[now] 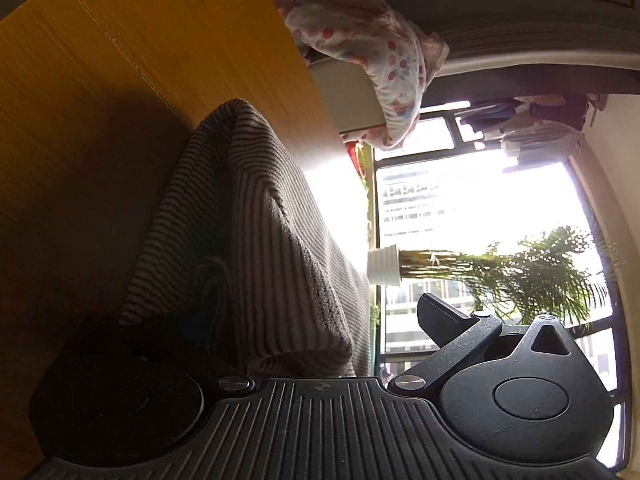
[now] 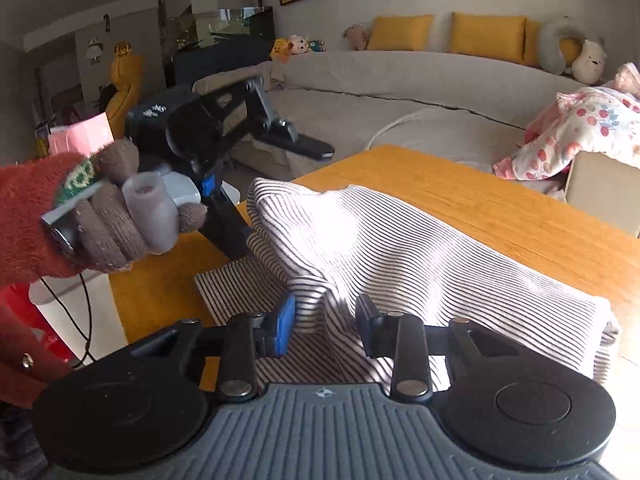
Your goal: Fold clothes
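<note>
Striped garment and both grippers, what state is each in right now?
Striped garment: partly folded, bunched, lying on wooden table.
Right gripper: fingers pinching a fold of the garment.
Left gripper: wide open, lower finger beside the garment.
Floral clothes: unfolded heap.

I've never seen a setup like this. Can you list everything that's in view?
striped garment: one, white with dark stripes, heaped on the table
table: one, orange-brown wood, under it
floral garment: one, white and pink, draped over a box right of the table
sofa: one, grey, behind the table
cushions: several, yellow, along the sofa back
potted plant: one, green, white pot, by the window
left hand: one, brown glove, far left
left gripper: one, black, jaws open
right gripper: one, black, blue pads, jaws closed on a garment fold
</note>
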Tool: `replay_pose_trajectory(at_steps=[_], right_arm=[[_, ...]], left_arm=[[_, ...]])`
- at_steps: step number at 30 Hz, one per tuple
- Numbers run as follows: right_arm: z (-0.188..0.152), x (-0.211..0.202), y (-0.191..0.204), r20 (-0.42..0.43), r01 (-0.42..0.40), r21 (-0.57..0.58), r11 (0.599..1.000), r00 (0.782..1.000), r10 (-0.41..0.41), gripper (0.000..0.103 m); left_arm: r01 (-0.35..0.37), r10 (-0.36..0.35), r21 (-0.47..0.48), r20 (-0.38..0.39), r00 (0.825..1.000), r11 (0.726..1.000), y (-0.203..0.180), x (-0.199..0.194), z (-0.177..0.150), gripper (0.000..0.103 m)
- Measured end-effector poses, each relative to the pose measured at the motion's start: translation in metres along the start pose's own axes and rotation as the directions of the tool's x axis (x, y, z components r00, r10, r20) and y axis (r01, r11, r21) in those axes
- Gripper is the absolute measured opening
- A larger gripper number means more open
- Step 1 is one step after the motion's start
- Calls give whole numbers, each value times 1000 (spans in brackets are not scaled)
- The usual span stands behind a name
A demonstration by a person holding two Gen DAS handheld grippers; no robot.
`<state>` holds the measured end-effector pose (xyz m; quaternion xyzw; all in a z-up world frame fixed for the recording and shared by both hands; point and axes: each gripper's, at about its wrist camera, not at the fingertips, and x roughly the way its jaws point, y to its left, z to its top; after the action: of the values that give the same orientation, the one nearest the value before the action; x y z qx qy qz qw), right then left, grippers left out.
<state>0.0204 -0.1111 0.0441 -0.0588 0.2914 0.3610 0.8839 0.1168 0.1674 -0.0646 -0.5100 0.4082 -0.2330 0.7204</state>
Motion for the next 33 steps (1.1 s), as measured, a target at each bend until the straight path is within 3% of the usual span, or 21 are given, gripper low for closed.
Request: replay_pose_trajectory(at_steps=[2,4,8,11,12,16,18,20,21,25,28,31,33], right_arm=[[-5,-31,-18,15,32,73,997,999,-33,53],[-13,-60,-44,7,114,179,977,993,-117,56],[-27,-87,-94,-25,236,398,886,969,-247,56],[-36,-81,-112,0,203,507,838,972,-235,56],[-38,-73,-113,5,190,515,836,975,-224,56],[-40,-27,-116,-56,197,503,841,979,-196,59],[-39,-7,-118,-84,194,488,851,981,-176,45],[-30,-3,-113,-70,201,448,871,979,-190,23],[-22,-8,-110,-46,194,433,880,980,-194,21],[-3,-41,-99,45,160,368,916,981,-189,20],[-12,-44,-96,21,178,340,923,980,-197,21],[-35,-23,-97,-64,238,321,917,971,-229,22],[-38,-16,-95,-63,262,287,921,965,-255,23]], left_arm=[[-25,26,39,-7,1000,999,-3,4,1,103],[-56,57,95,-12,998,994,-10,4,2,101],[-142,147,184,-11,989,973,-19,5,4,76],[-178,184,220,-7,983,959,-19,-1,2,61],[-188,194,234,-2,981,954,-19,-3,1,55],[-218,224,278,11,975,936,-19,-10,-1,47],[-234,238,302,25,971,924,-22,-10,-2,42],[-251,251,355,48,967,900,-30,-13,-7,32],[-259,256,392,61,965,883,-37,-16,-10,31],[-227,221,498,73,973,837,-63,-35,-27,30],[-221,221,523,64,973,823,-60,-42,-43,31],[-290,309,519,52,950,804,-40,-30,-54,31],[-319,338,513,60,939,797,-32,-25,-56,31]])
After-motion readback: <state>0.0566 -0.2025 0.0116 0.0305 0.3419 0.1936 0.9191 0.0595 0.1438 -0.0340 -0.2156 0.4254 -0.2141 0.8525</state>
